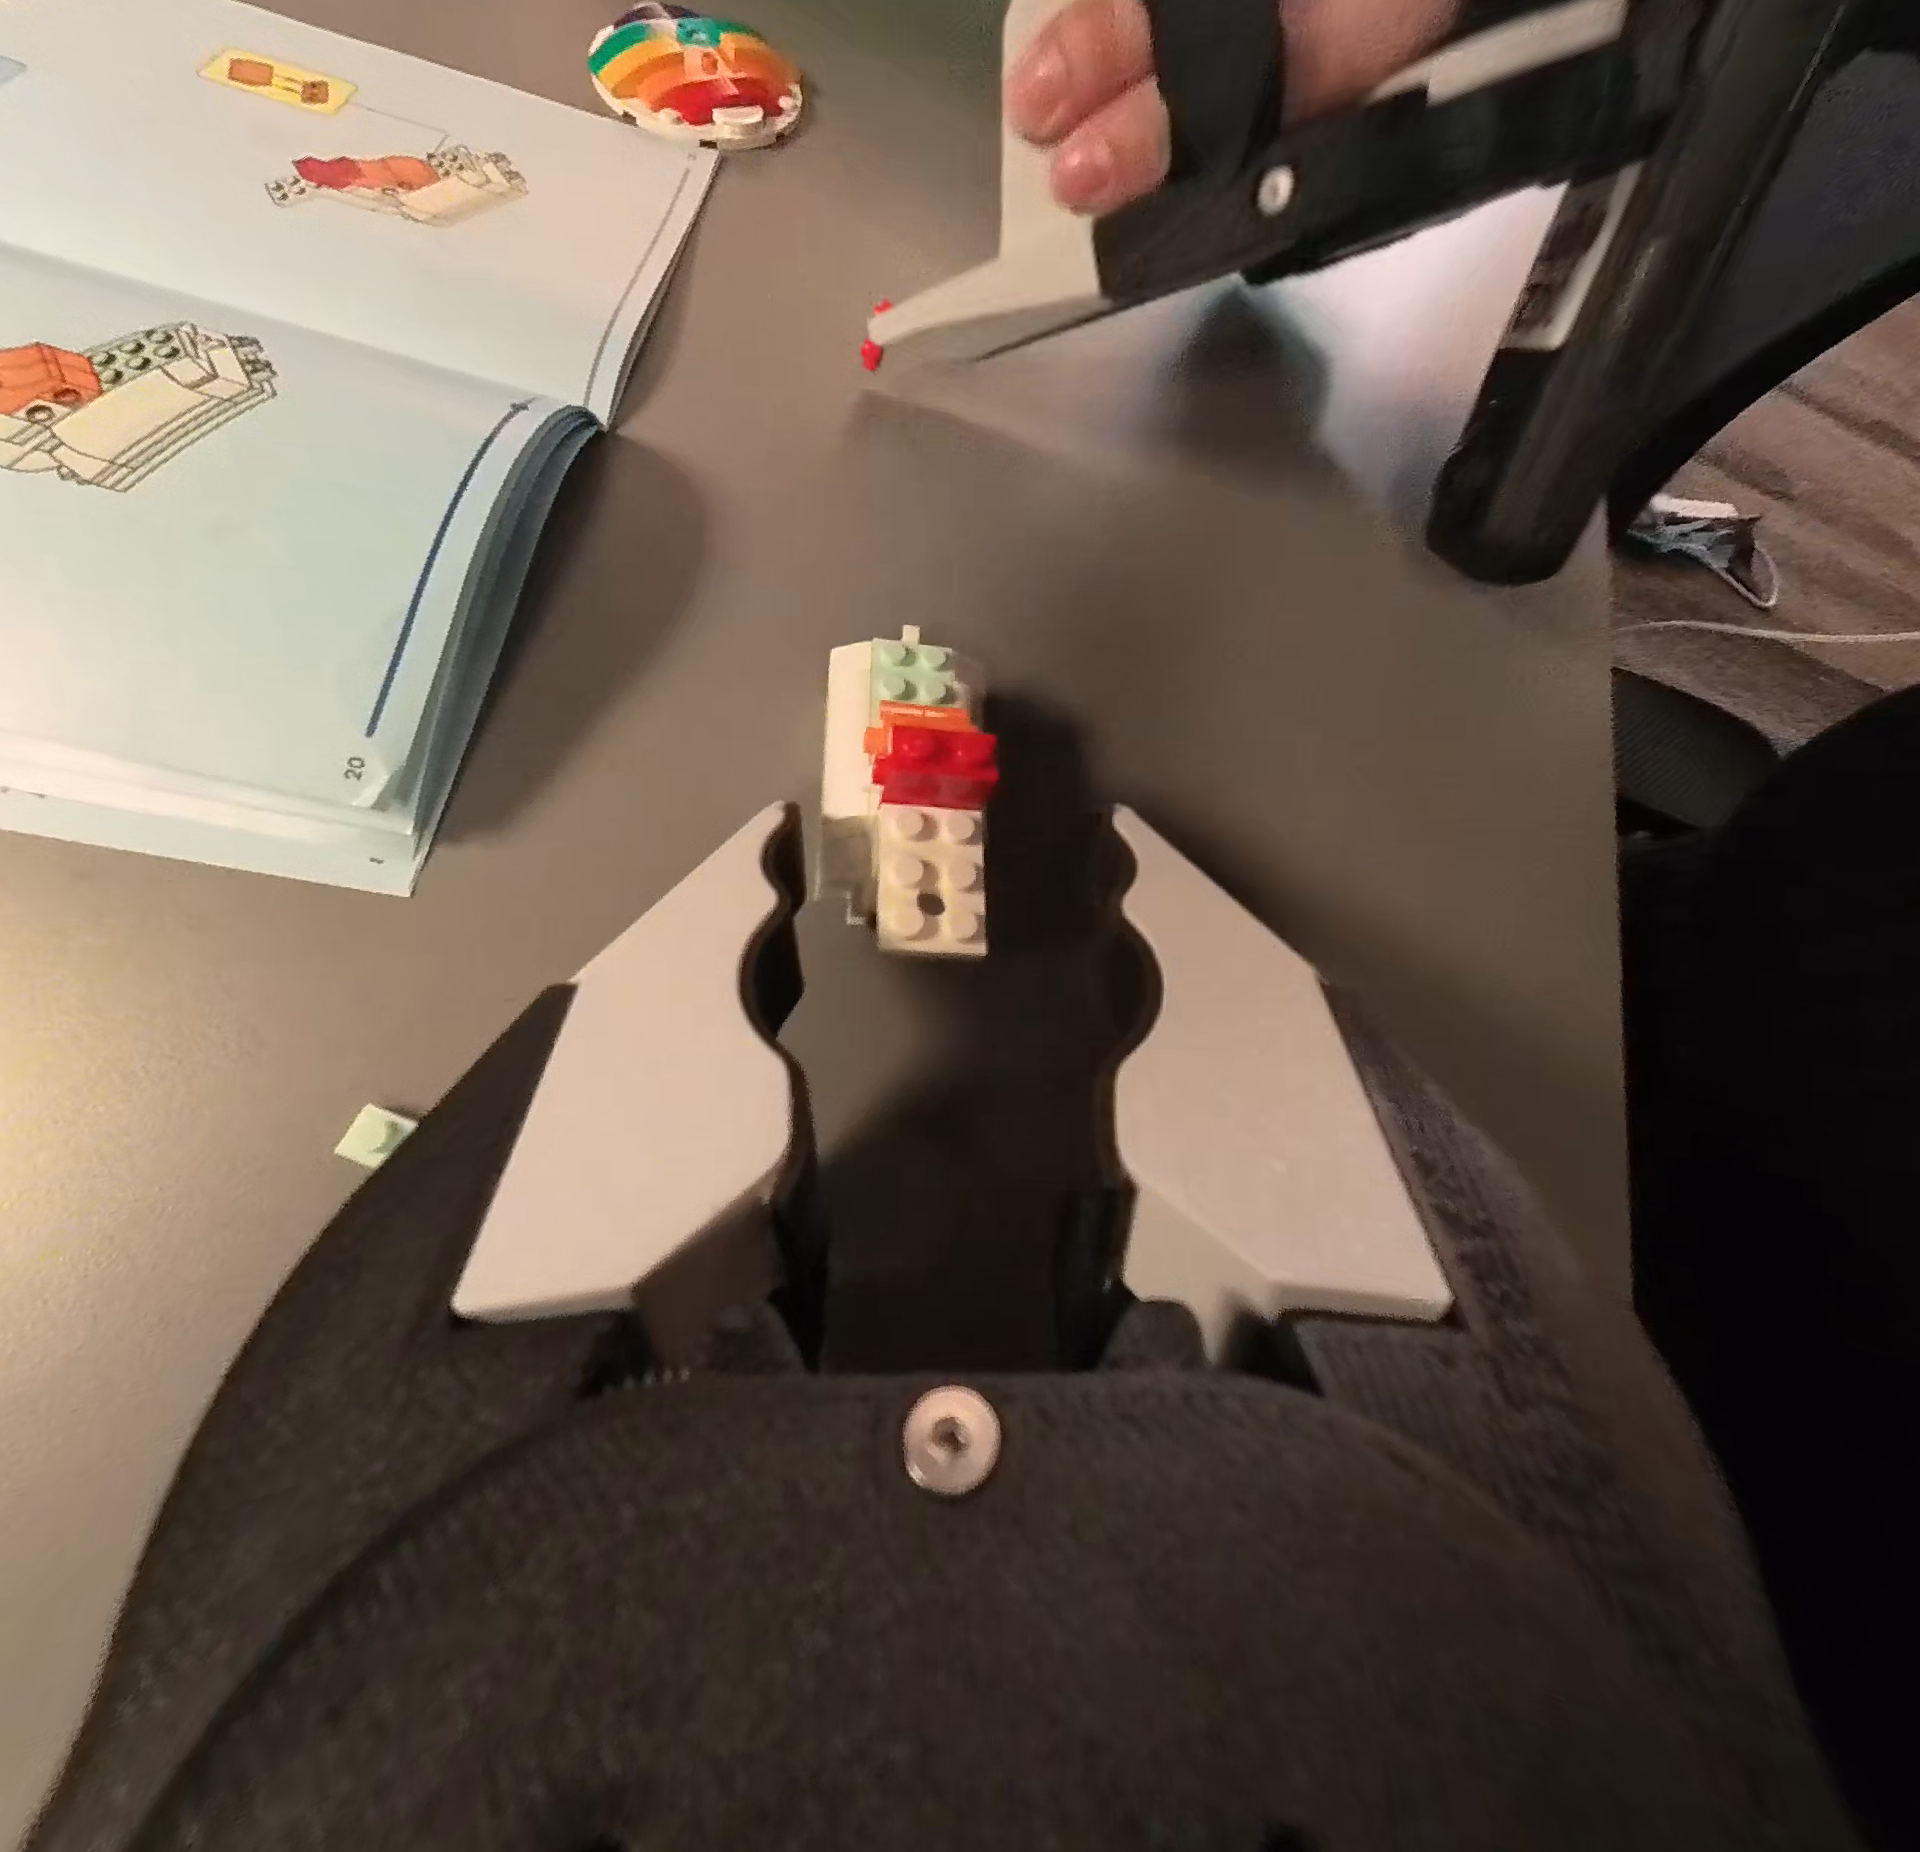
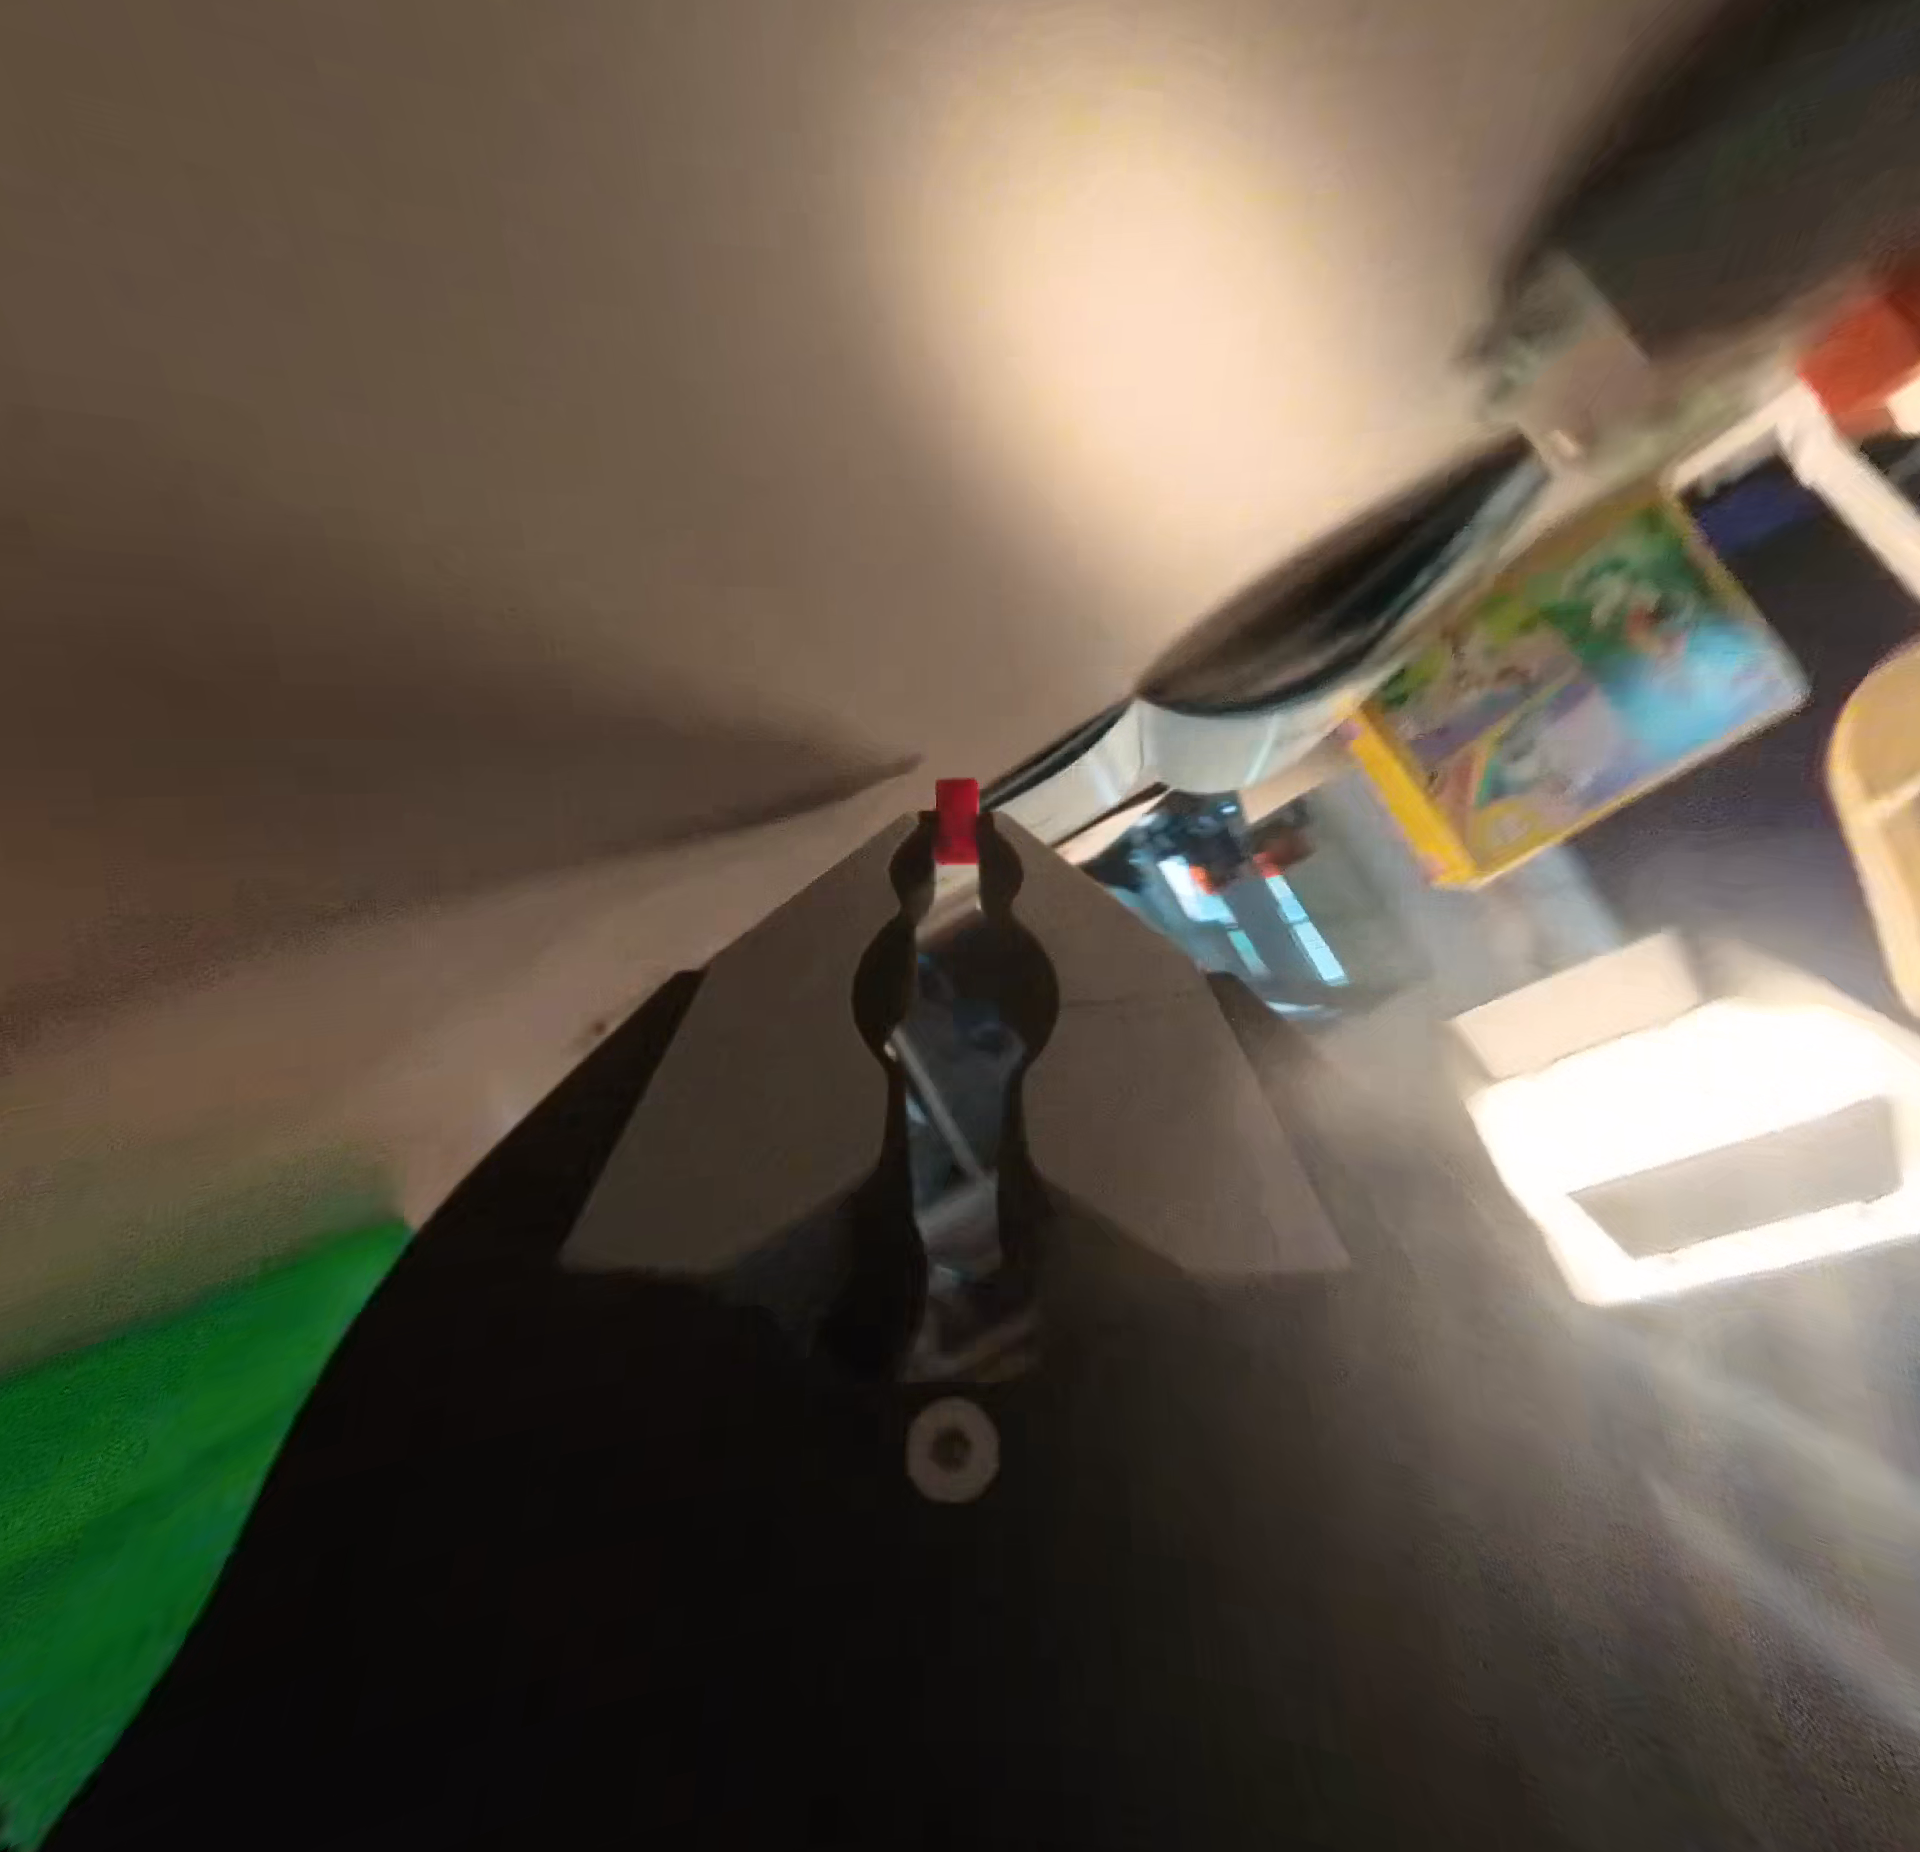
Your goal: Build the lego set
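The half-built lego model (image 1: 914,794), white with mint, orange and red layers, lies on the dark table (image 1: 1247,711) just beyond the tips of your left tool (image 1: 951,826), whose jaws stand wide apart and hold nothing; the left fingertip sits just beside the model's white wall. Farther off and to the right, your right tool (image 2: 957,834) is pinched down on a tiny red piece (image 2: 956,817), held only at the very tips. That is probably the risk: so shallow a grip could let the piece twist or spring out as you carry it over, and pressing it on may slide the model unless the left tool clamps it first. Its own view is heavily blurred, so judge alignment from the left view. To the far left lies the open instruction booklet (image 1: 312,431), a printed page number at its near corner; beyond it is a round rainbow-coloured build (image 1: 694,75). A small mint plate (image 1: 376,1135) lies near left.
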The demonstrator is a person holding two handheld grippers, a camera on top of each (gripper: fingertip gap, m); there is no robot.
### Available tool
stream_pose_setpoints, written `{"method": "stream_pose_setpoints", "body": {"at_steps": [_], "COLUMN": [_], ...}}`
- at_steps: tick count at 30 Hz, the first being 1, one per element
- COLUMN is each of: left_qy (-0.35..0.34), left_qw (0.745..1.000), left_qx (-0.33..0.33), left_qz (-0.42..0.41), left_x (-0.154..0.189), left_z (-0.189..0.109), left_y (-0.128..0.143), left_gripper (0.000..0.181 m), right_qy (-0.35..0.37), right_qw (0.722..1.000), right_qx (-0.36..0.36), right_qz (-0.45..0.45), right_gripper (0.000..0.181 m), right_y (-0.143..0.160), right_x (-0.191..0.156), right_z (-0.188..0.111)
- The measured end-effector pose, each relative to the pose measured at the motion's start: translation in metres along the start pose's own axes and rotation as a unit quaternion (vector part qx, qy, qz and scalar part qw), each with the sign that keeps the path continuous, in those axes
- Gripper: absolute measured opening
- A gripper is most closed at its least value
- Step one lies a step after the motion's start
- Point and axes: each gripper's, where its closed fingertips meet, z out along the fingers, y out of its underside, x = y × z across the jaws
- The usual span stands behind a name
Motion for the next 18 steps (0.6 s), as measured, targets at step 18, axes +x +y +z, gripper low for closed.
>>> {"method": "stream_pose_setpoints", "body": {"at_steps": [18], "left_qy": [0.015], "left_qw": [1.0], "left_qx": [0.009], "left_qz": [-0.019], "left_x": [0.002], "left_z": [-0.001], "left_y": [-0.002], "left_gripper": [0.059], "right_qy": [-0.032], "right_qw": [0.989], "right_qx": [0.126], "right_qz": [-0.068], "right_gripper": [0.026], "right_y": [-0.025], "right_x": [-0.005], "right_z": [-0.031]}}
